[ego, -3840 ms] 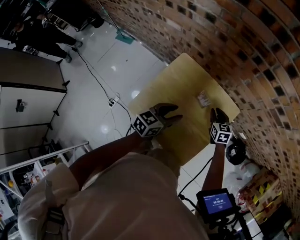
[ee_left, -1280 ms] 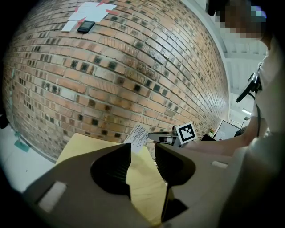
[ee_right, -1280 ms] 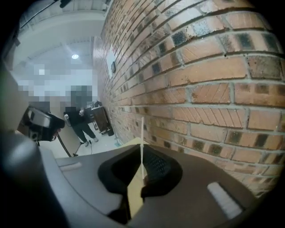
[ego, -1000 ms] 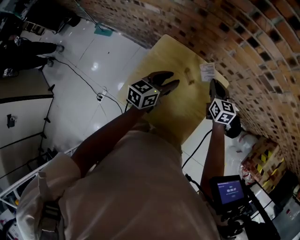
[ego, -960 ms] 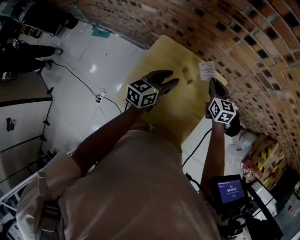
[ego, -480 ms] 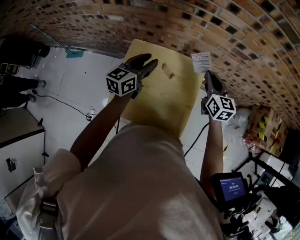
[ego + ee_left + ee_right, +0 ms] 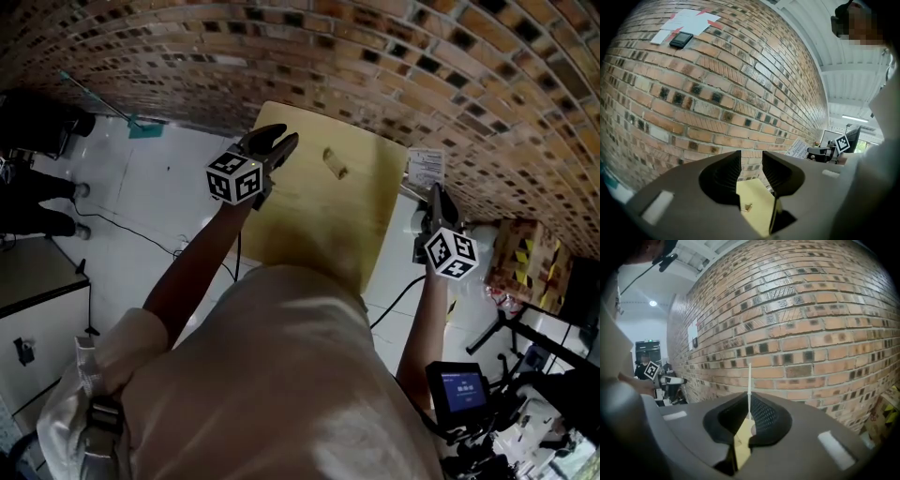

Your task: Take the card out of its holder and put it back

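Note:
The white printed card (image 7: 427, 167) stands upright in my right gripper (image 7: 435, 189), which is shut on its lower edge just past the right edge of the yellow table (image 7: 309, 225). In the right gripper view the card (image 7: 749, 380) shows edge-on between the closed jaws of the right gripper (image 7: 749, 404). The small wooden holder (image 7: 333, 161) lies on the table with nothing in it, left of the card. My left gripper (image 7: 284, 137) hovers open and empty over the table's far left corner. The holder (image 7: 748, 206) shows below the open left gripper (image 7: 751, 159).
A brick wall (image 7: 394, 66) runs close behind the table. White tiled floor (image 7: 141, 216) with a cable lies to the left, where a person's legs (image 7: 37, 202) stand. A small screen on a stand (image 7: 457, 389) and yellow-black boxes (image 7: 525, 272) are at the right.
My right gripper has carried the card from over the table's right edge to just beyond it. The left gripper keeps its place, open, over the far left corner.

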`<state>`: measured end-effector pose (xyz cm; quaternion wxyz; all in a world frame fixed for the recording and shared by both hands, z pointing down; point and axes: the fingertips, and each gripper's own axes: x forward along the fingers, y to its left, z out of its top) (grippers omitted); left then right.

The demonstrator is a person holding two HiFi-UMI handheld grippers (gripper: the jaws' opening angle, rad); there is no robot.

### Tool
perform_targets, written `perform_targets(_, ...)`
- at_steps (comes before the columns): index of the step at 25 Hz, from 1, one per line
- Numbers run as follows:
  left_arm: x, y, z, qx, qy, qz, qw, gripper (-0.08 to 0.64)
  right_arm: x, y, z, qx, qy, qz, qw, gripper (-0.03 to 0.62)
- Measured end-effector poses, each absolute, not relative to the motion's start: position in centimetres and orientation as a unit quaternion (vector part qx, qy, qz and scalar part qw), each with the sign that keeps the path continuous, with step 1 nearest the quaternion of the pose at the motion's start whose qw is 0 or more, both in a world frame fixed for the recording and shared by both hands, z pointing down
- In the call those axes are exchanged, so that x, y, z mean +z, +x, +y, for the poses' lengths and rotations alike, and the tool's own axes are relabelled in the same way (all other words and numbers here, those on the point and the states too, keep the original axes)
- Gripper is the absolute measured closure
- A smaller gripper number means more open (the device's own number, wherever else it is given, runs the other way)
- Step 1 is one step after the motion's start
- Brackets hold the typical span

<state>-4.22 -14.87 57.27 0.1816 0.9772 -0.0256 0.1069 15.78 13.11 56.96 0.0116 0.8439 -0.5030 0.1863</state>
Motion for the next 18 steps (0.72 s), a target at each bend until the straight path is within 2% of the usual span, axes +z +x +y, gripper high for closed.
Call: perform_targets(18, 59.5, -6.5, -16.5, 0.136, 0.972, -0.047, 0.185, 0.41, 58.9, 16.0, 13.5, 0.201, 0.848, -0.491, 0.01, 0.578)
